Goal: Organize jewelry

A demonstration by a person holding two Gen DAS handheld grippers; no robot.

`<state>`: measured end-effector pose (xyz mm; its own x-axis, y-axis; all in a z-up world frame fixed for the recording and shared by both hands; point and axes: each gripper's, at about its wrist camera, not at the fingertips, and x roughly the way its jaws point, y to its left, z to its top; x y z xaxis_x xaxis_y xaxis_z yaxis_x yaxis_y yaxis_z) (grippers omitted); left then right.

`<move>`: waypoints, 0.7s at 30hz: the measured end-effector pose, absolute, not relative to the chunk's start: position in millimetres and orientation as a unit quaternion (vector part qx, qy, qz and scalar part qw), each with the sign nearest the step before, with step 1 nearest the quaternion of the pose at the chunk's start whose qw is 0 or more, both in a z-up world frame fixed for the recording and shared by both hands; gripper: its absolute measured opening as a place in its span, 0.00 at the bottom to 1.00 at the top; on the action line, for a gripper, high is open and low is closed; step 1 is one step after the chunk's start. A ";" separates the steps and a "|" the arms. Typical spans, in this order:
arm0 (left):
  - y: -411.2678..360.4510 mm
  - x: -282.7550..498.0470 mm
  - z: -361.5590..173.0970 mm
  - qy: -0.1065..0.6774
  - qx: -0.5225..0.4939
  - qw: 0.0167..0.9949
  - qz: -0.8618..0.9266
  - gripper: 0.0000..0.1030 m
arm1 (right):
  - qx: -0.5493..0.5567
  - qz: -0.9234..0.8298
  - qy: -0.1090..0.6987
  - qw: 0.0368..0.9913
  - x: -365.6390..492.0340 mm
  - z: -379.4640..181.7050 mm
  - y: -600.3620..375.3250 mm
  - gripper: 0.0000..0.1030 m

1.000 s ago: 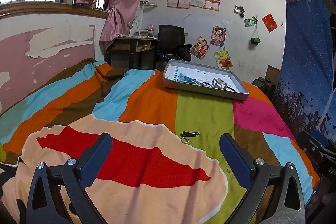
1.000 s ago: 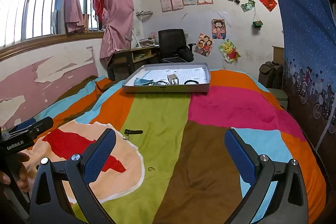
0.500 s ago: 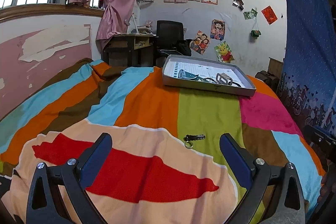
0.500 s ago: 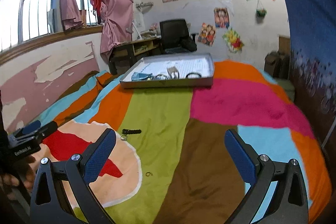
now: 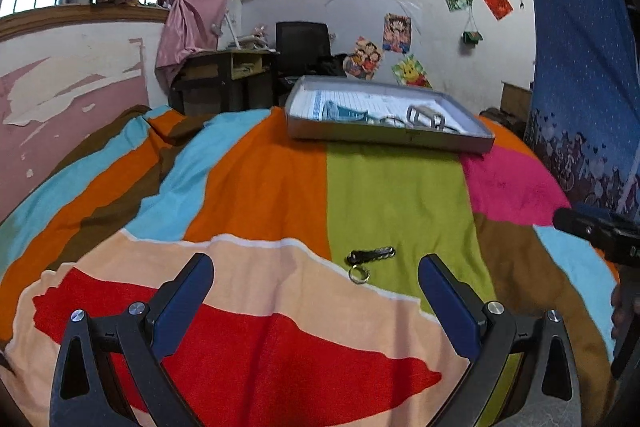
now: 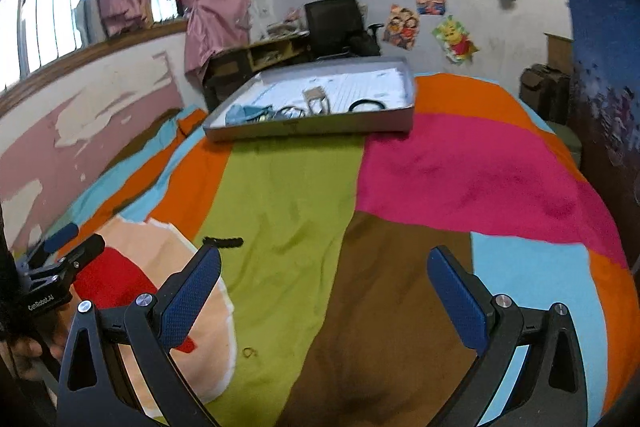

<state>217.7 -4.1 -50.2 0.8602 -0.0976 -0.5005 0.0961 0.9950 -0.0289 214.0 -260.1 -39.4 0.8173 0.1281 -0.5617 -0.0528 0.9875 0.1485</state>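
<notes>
Both grippers spread wide, nothing between their pads.

The left gripper (image 5: 316, 291) sits low and near, its two blue-padded fingers (image 5: 182, 301) splayed far apart and pointing toward the far end of the scene, nothing held. The right gripper (image 6: 324, 295) is in the same pose, low and near, its textured blue pads (image 6: 192, 293) well apart and gripping nothing. In the right wrist view the left gripper shows at the left edge, with part of a hand (image 6: 30, 343) around its handle. In the left wrist view the right gripper's dark body shows at the right edge, with a bit of a hand (image 5: 622, 311) below it.
</notes>
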 end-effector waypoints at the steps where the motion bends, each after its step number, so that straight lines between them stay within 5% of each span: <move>1: -4.5 220.9 -54.3 0.265 -0.001 0.963 -0.054 1.00 | 0.058 0.054 0.298 0.951 218.7 -41.4 -258.4 0.99; 14: -18.8 251.4 -84.6 0.297 0.018 0.950 -0.098 0.99 | 0.007 0.123 0.328 0.937 262.7 -79.9 -235.9 0.98; 18: -21.1 261.8 -93.3 0.310 0.014 0.944 -0.114 0.88 | -0.012 0.145 0.334 0.931 276.2 -90.6 -225.9 0.98; 21: -21.9 267.5 -101.6 0.322 0.009 0.938 -0.129 0.78 | -0.027 0.162 0.337 0.927 287.0 -97.4 -220.5 0.88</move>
